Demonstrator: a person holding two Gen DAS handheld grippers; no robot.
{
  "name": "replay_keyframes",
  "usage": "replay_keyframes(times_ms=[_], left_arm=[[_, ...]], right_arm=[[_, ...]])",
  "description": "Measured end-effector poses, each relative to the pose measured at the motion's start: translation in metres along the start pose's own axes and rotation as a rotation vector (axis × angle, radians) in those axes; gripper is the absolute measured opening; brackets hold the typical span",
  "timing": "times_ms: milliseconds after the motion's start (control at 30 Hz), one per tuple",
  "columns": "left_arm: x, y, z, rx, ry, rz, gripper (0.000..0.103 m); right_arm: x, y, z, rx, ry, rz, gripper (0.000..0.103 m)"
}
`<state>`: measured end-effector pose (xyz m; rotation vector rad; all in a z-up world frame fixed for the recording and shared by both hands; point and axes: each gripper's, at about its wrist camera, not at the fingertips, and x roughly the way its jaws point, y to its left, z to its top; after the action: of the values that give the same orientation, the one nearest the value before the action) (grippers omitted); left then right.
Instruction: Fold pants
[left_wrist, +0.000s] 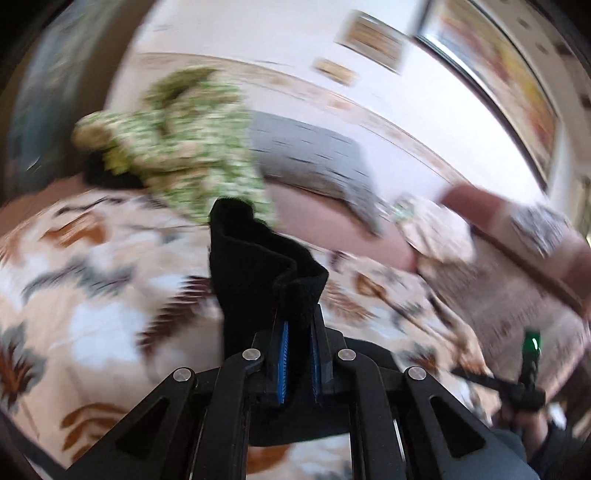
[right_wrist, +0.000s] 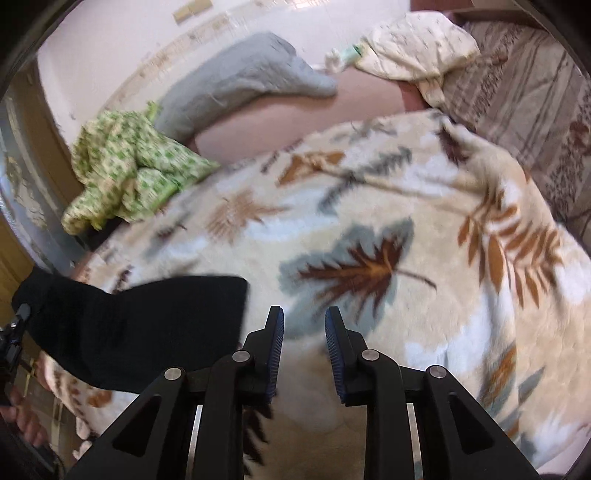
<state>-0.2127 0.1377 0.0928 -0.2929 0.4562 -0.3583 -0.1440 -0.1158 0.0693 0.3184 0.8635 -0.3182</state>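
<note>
1. The left gripper (left_wrist: 298, 325) is clamped on a fold of the black pants (left_wrist: 258, 266); the cloth bunches up between the blue pads (left_wrist: 283, 354) and stands above the fingertips.
2. In the right wrist view the same pants (right_wrist: 140, 328) stretch as a dark band from the left edge across the near part of the bed, raised over the blanket toward the left.
3. The right gripper (right_wrist: 304, 321) hangs over the blanket with its jaws a narrow way apart and nothing between them; the pants end just to its left.
4. The surface is a bed covered by a fluffy cream blanket (right_wrist: 388, 229) printed with brown, tan and grey-blue leaves.
5. At the blanket's far left edge lies a crumpled green-and-cream patterned cloth (right_wrist: 125, 166).
6. Behind it a grey quilted pillow (right_wrist: 243, 74) leans against the wall, on a bare pink sheet (right_wrist: 280, 118).
7. A cream pillow (right_wrist: 417, 48) with small marks lies at the far right, beside a striped brownish cover (right_wrist: 535, 110).
8. The wall (left_wrist: 258, 40) is pale, with a patterned border strip; small framed pictures (left_wrist: 373, 40) and a larger frame hang on it, all blurred.
</note>
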Motion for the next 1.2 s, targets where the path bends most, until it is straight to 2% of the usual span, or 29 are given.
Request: replay_keyframes(times_ms=[33, 67, 167, 200, 300, 433, 600, 767, 833, 933, 1000, 1067, 1100, 1200], left_arm=[[0.005, -0.010, 0.001, 0.022, 0.015, -0.022, 0.008], [0.009, -0.021, -0.001, 0.046, 0.031, -0.045, 0.008], [0.032, -0.046, -0.003, 0.100, 0.083, -0.081, 0.008], [0.040, -0.053, -0.006, 0.111, 0.106, -0.085, 0.008], [0.067, -0.065, -0.010, 0.119, 0.173, -0.087, 0.008], [0.111, -0.084, -0.008, 0.129, 0.251, -0.060, 0.008], [0.153, -0.112, 0.005, 0.162, 0.312, -0.088, 0.008], [0.164, -0.129, 0.007, 0.194, 0.341, -0.111, 0.008], [0.172, -0.133, 0.001, 0.224, 0.362, -0.090, 0.008], [0.194, -0.134, -0.011, 0.252, 0.446, -0.073, 0.009], [0.206, -0.136, -0.019, 0.282, 0.487, -0.083, 0.012], [0.210, -0.140, -0.021, 0.303, 0.493, -0.115, 0.015], [0.211, -0.140, -0.020, 0.302, 0.494, -0.133, 0.025], [0.213, -0.134, -0.018, 0.262, 0.504, -0.236, 0.043]], right_arm=[[-0.002, 0.008, 0.001, -0.096, -0.014, -0.084, 0.025], [-0.003, 0.010, 0.003, -0.121, -0.018, -0.127, 0.028], [-0.003, 0.006, 0.007, -0.113, -0.005, -0.009, 0.028], [-0.002, 0.008, 0.007, -0.133, 0.000, 0.005, 0.028], [0.007, 0.014, 0.003, -0.181, 0.020, 0.004, 0.028], [0.017, 0.010, 0.000, -0.148, 0.057, 0.007, 0.028], [0.024, -0.005, 0.004, -0.069, 0.087, -0.013, 0.028], [0.031, -0.019, 0.006, 0.015, 0.119, 0.002, 0.028], [0.033, -0.018, 0.007, 0.012, 0.125, -0.001, 0.028], [0.034, -0.013, 0.007, -0.006, 0.128, 0.003, 0.028], [0.034, -0.011, 0.007, -0.017, 0.126, 0.000, 0.028], [0.036, -0.010, 0.007, -0.018, 0.129, 0.000, 0.028], [0.036, -0.010, 0.007, -0.017, 0.131, -0.001, 0.028], [0.037, -0.008, 0.007, -0.023, 0.134, -0.004, 0.028]])
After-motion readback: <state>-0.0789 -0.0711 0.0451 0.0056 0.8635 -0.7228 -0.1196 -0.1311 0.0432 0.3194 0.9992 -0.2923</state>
